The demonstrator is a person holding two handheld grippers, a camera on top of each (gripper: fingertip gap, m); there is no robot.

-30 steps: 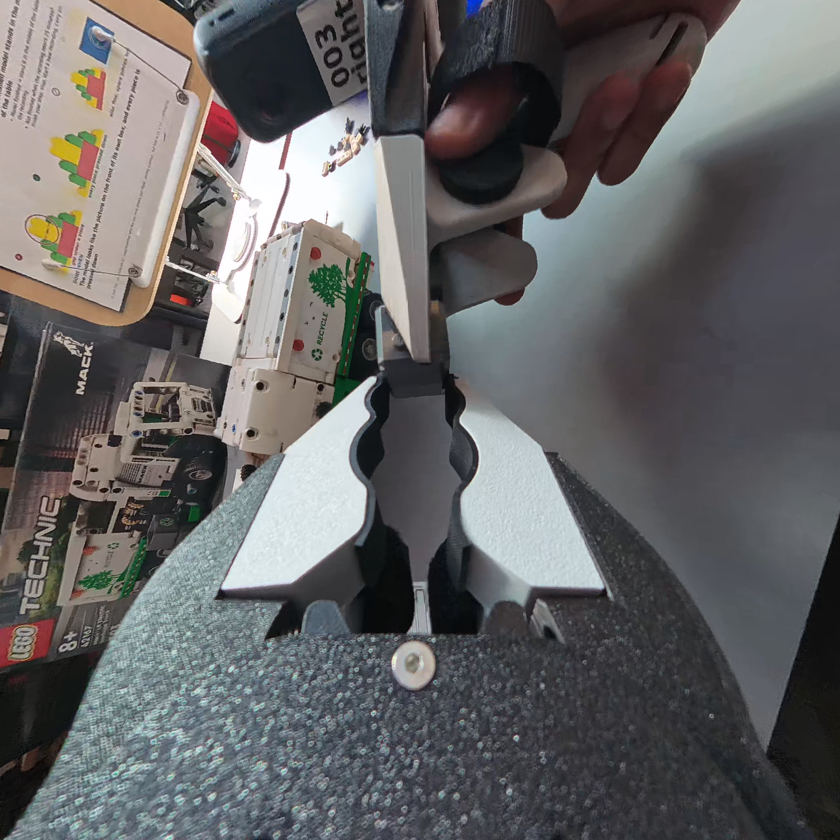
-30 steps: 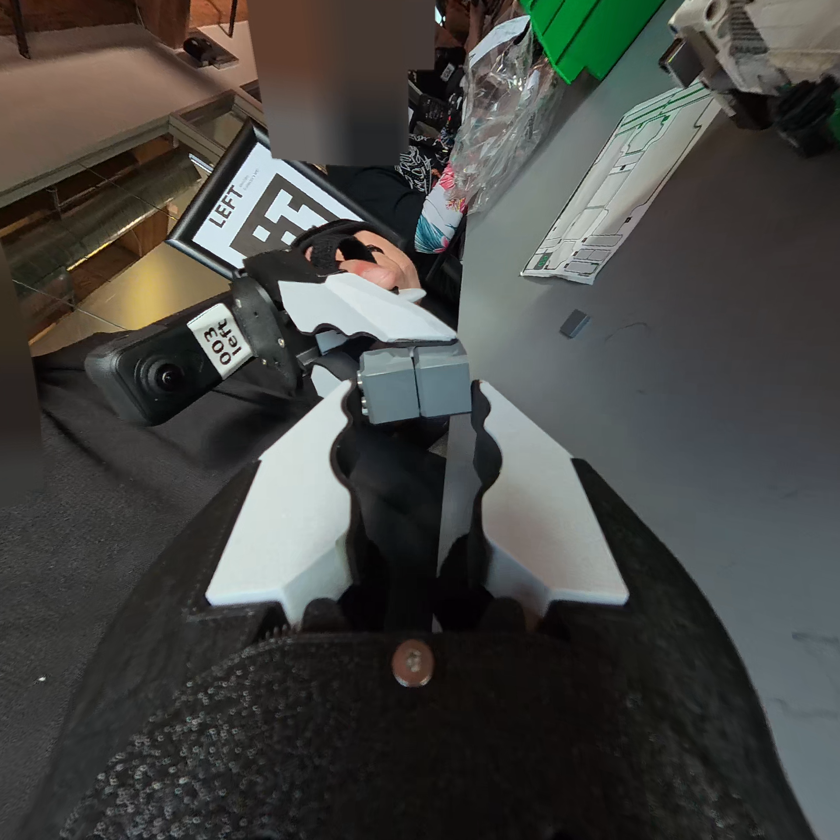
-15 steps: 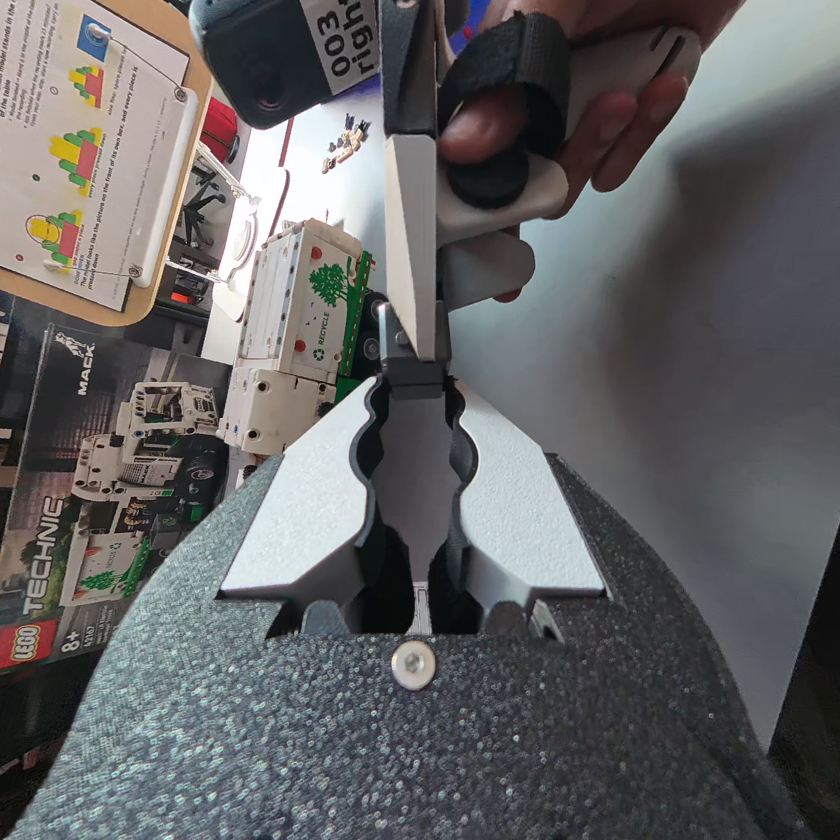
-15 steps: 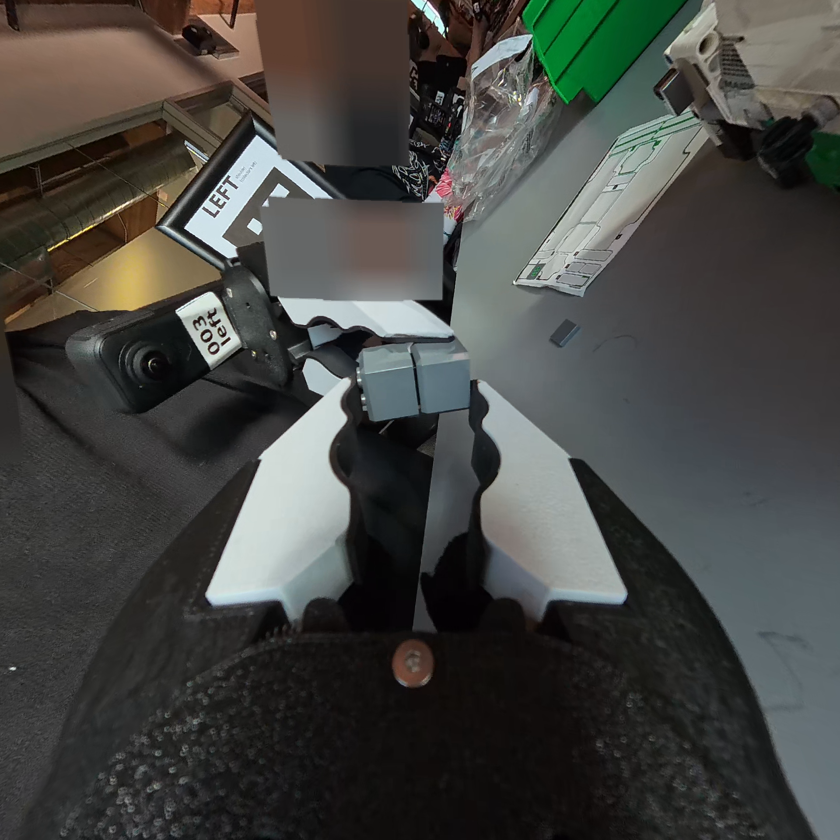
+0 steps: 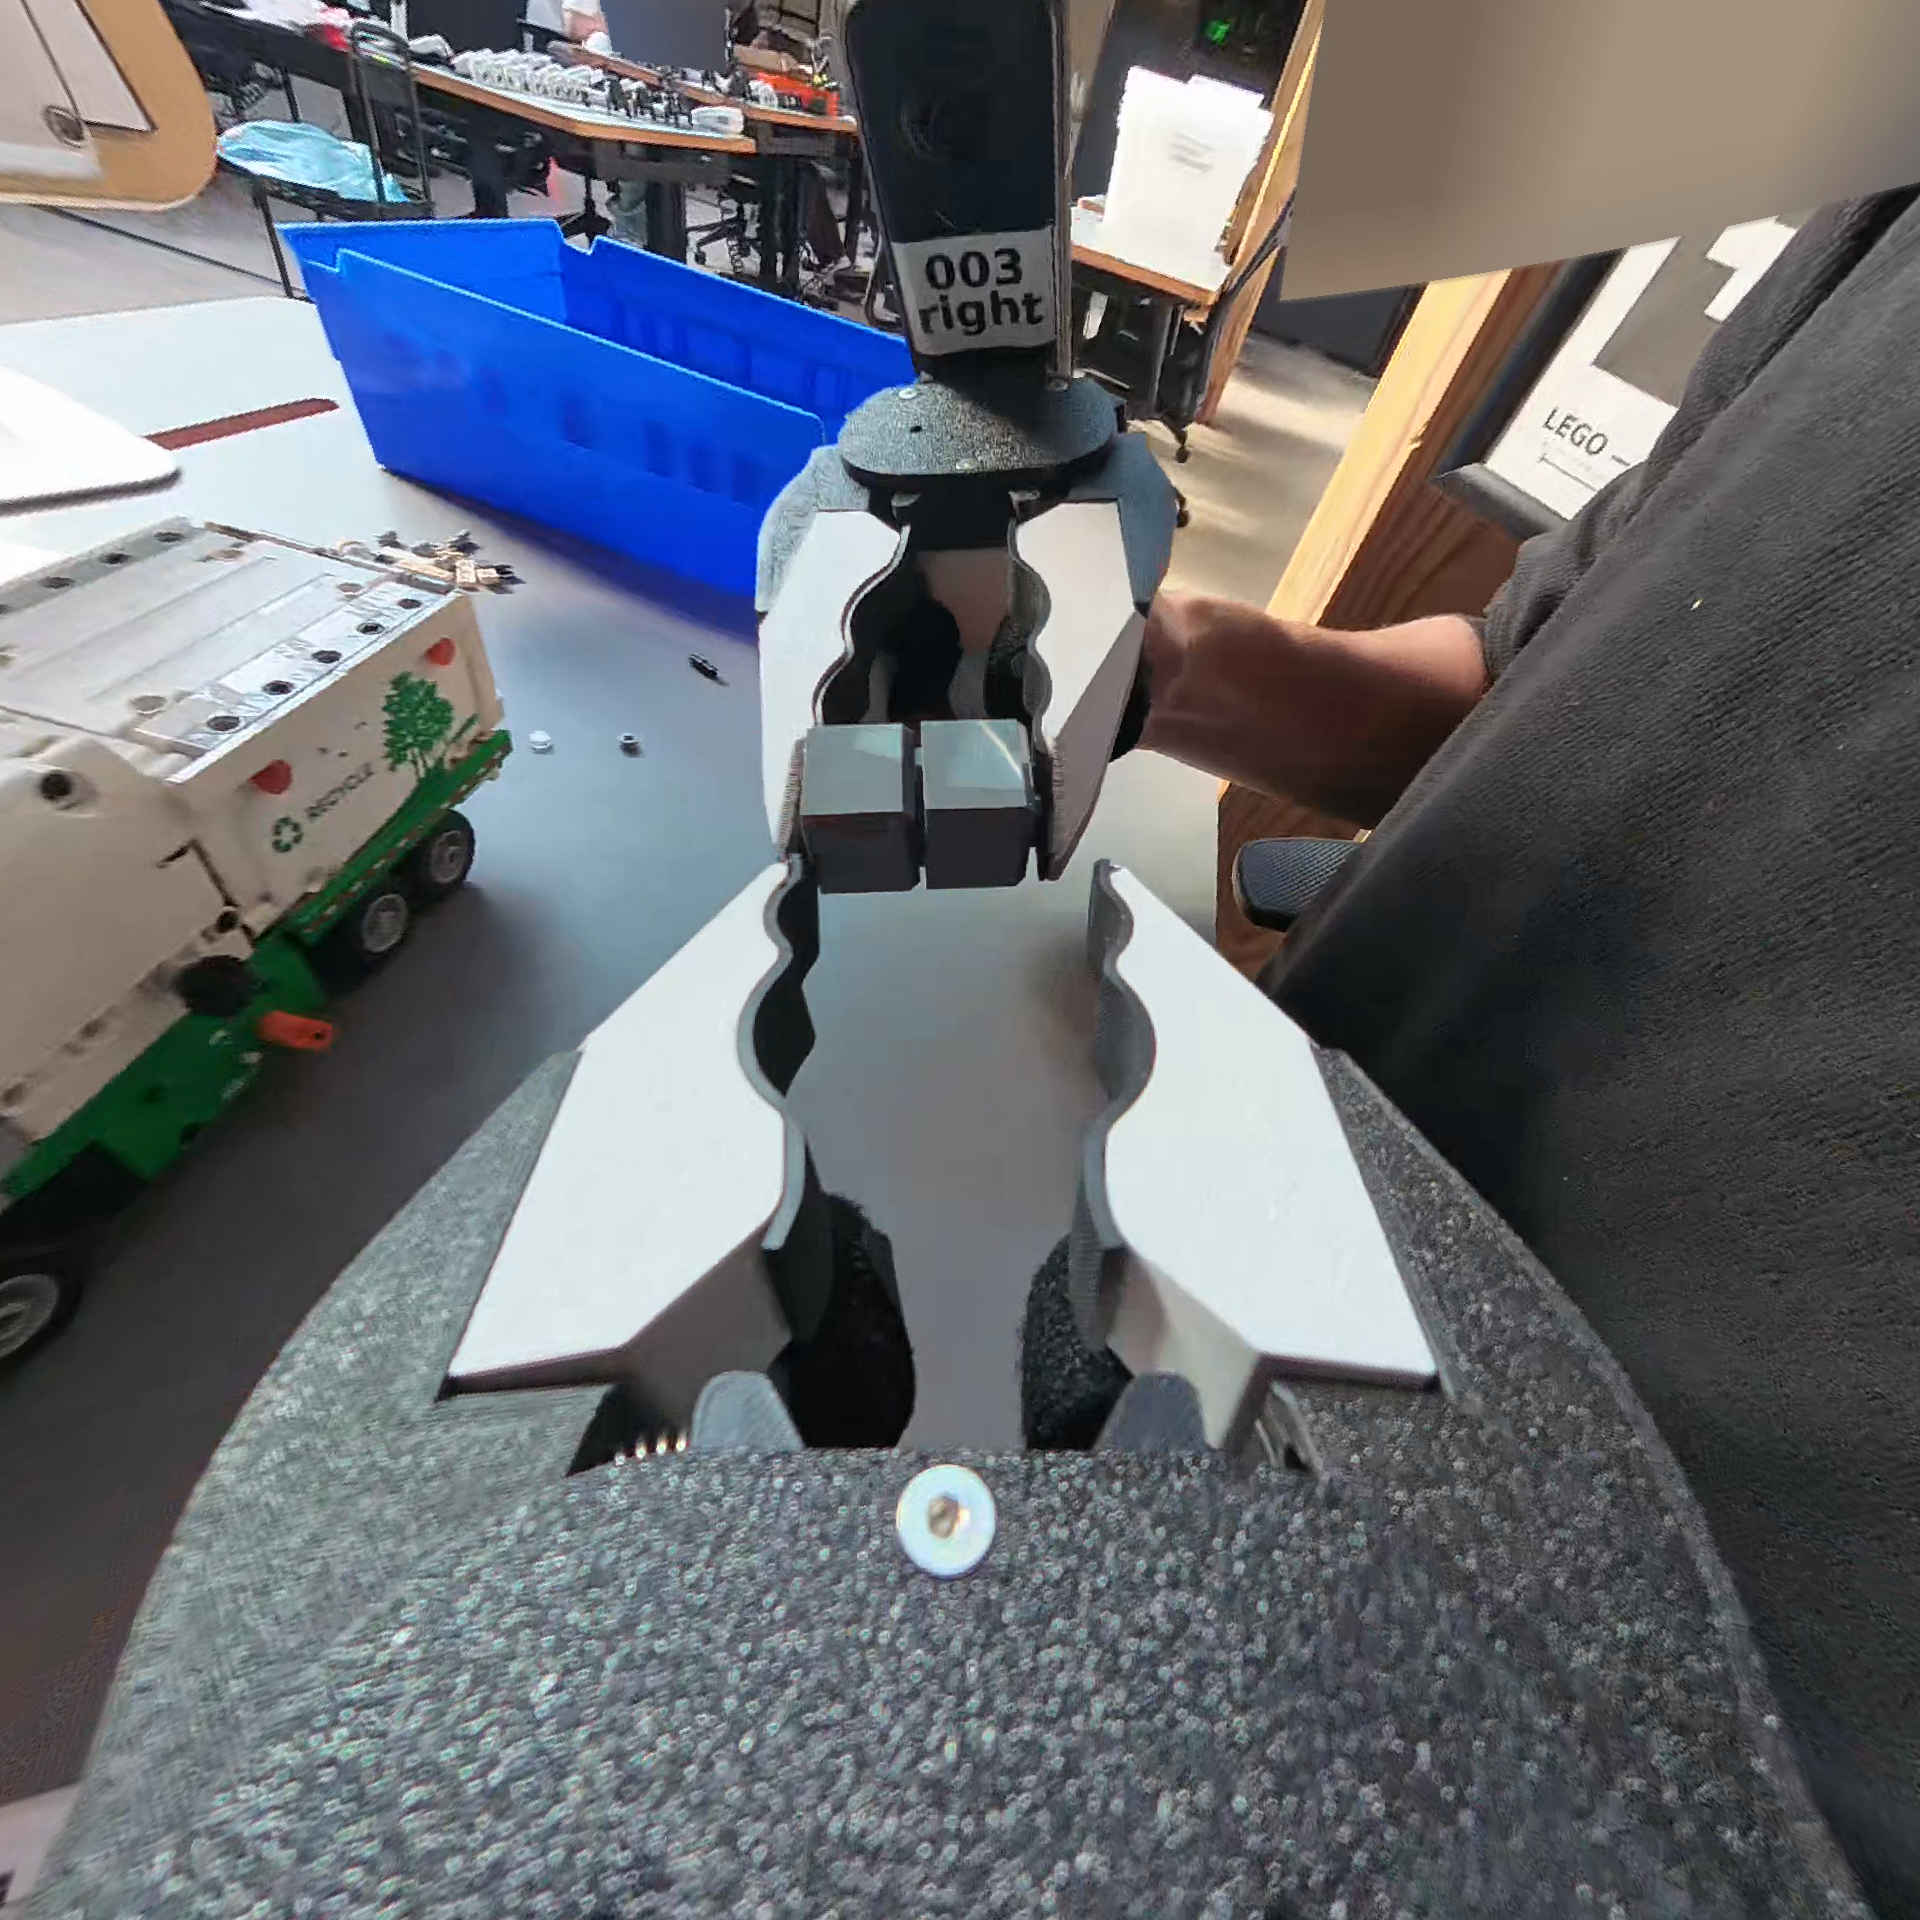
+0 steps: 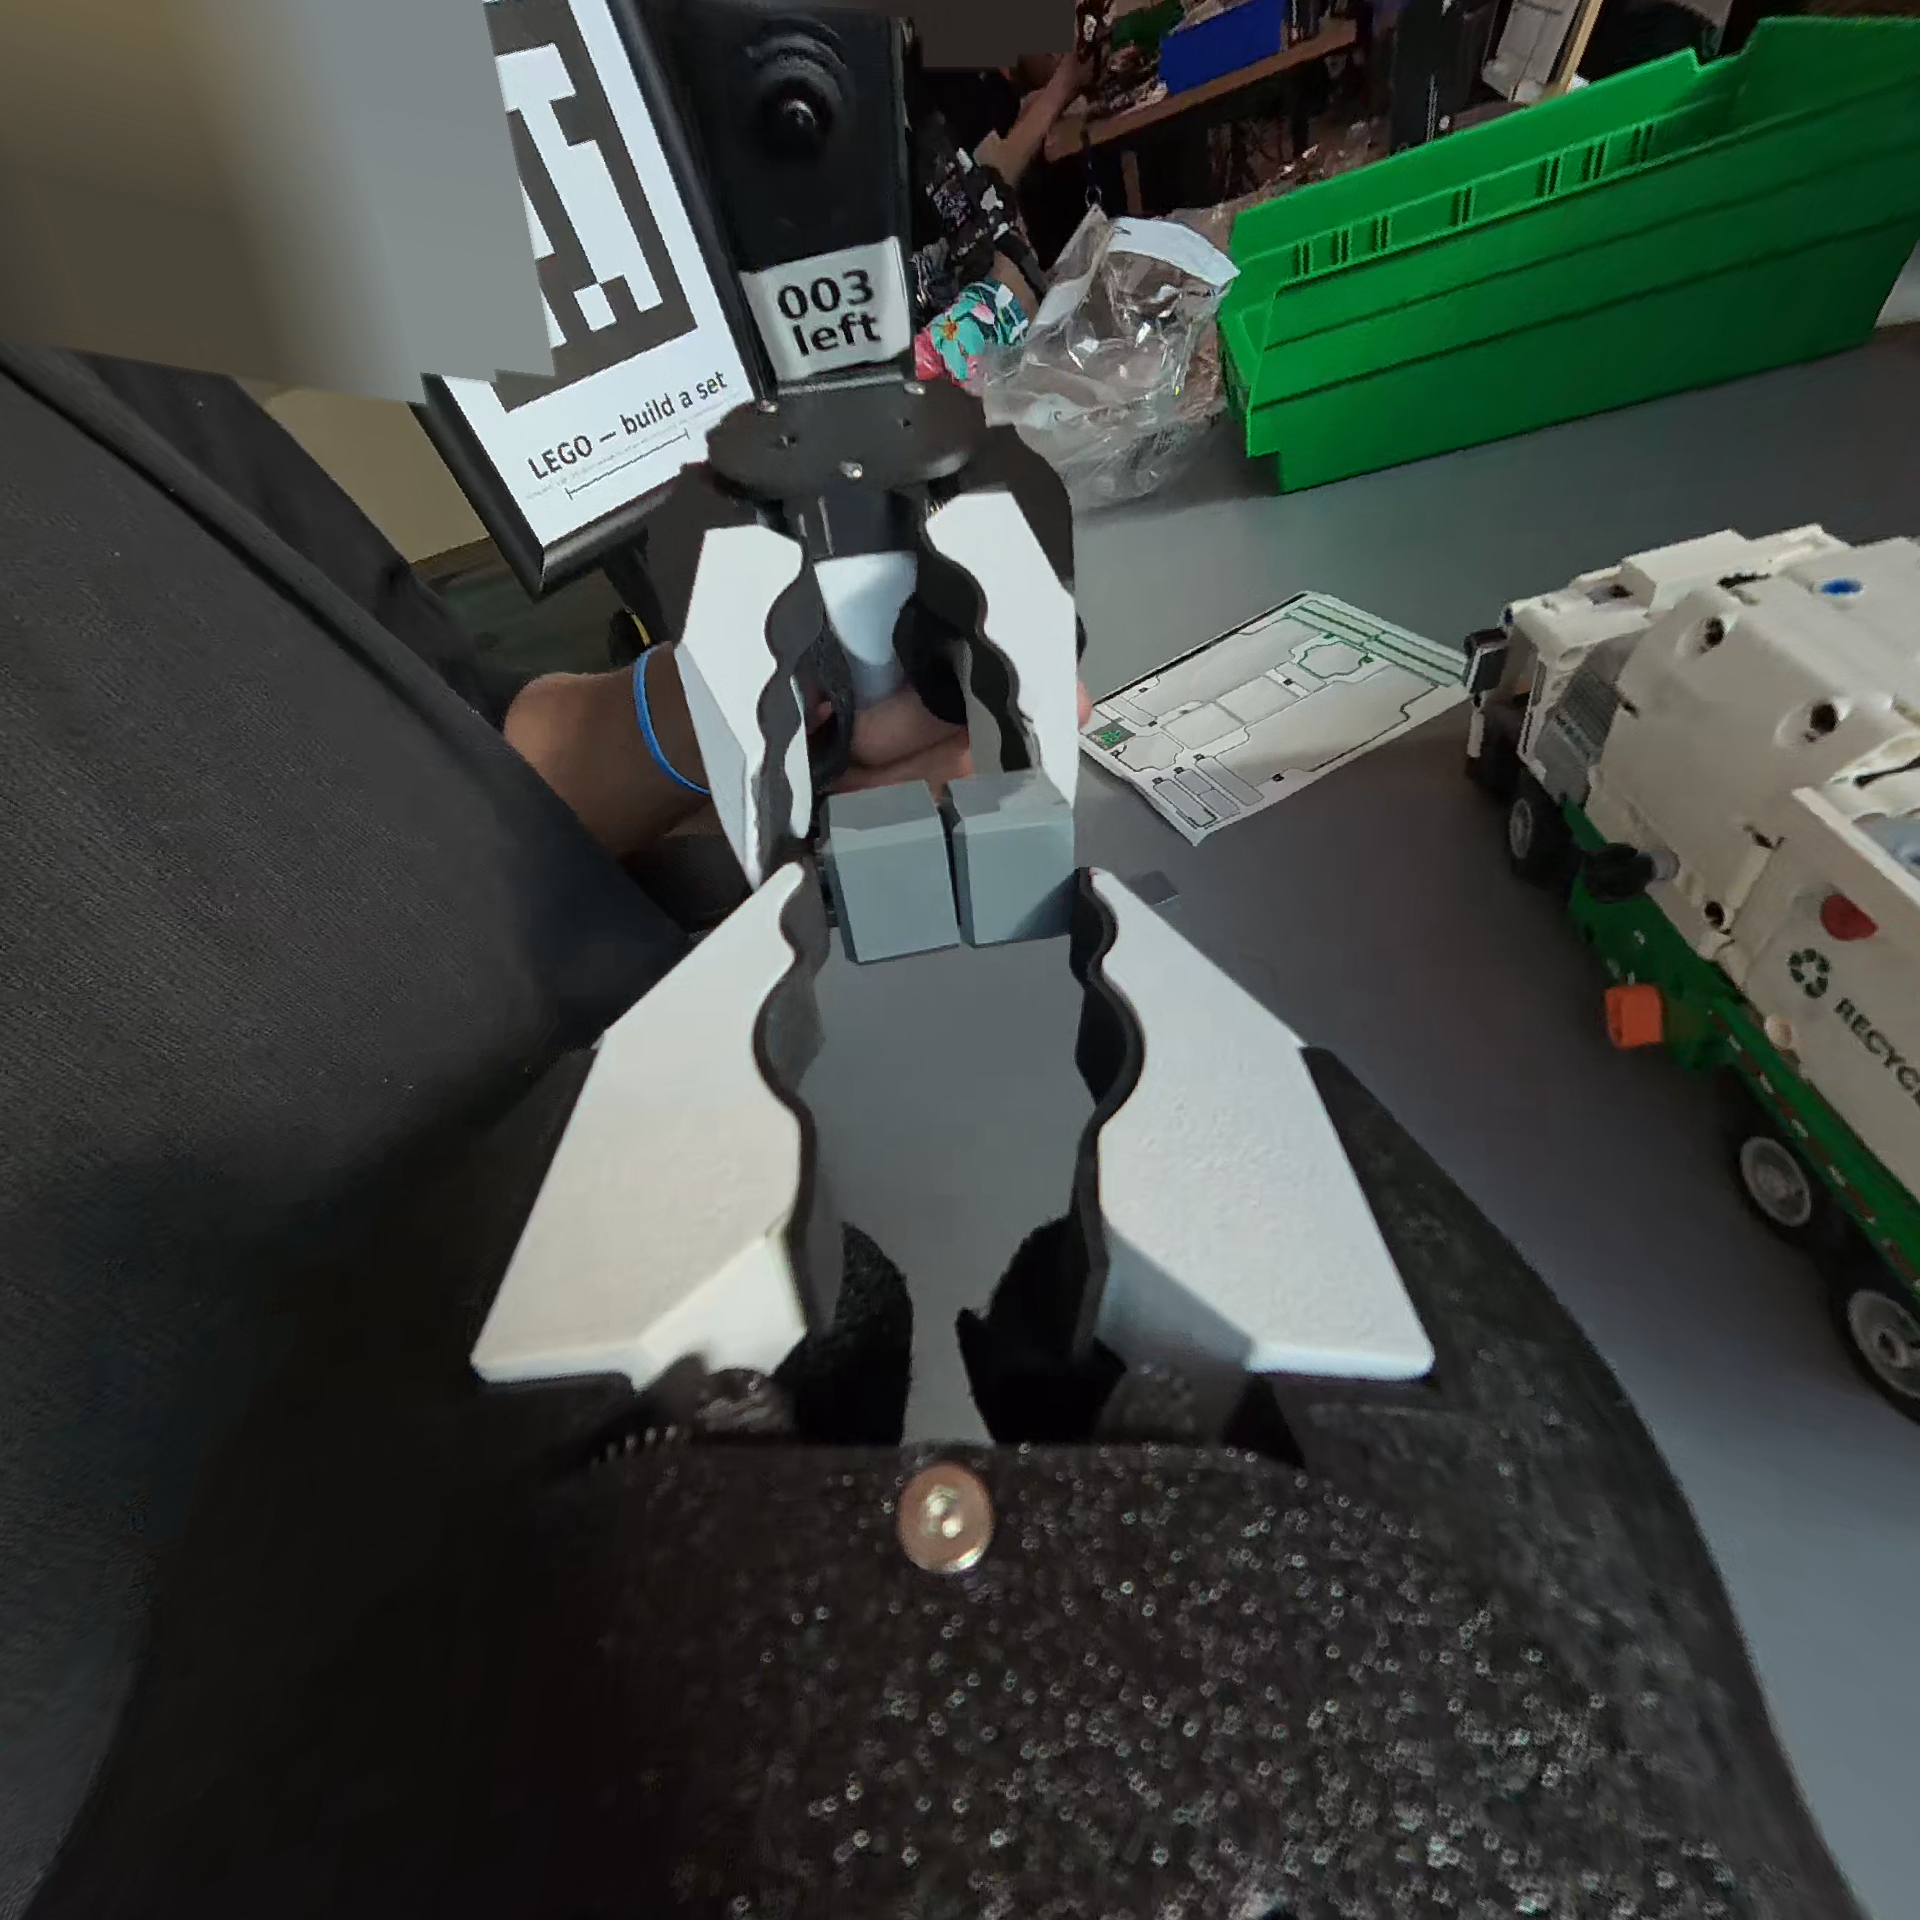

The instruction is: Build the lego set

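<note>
A grey block (image 5: 920,805) made of two joined cubes hangs over the dark table (image 5: 582,935). My right gripper (image 6: 945,878) is shut on it, with both pads pressed against its sides. The left wrist view shows this head-on. My left gripper (image 5: 951,883) faces the right one tip to tip. It is open, and its right fingertip (image 5: 1110,883) stands clear of the block. The block also shows in the right wrist view (image 6: 951,878). A white and green recycling truck model (image 5: 208,790) stands on the table to the side, also in the right wrist view (image 6: 1714,831).
A blue bin (image 5: 582,384) stands behind the truck, with small loose parts (image 5: 623,740) on the table near it. A green bin (image 6: 1558,281), a clear plastic bag (image 6: 1112,332) and a sticker sheet (image 6: 1268,707) lie farther back. The person's dark clothing (image 5: 1662,935) is close by. The tips of both grippers are at nearly the same place.
My left gripper was shut on the grey block from the side and has now opened and let go. Both grippers have turned to face each other. The right gripper keeps the block.
</note>
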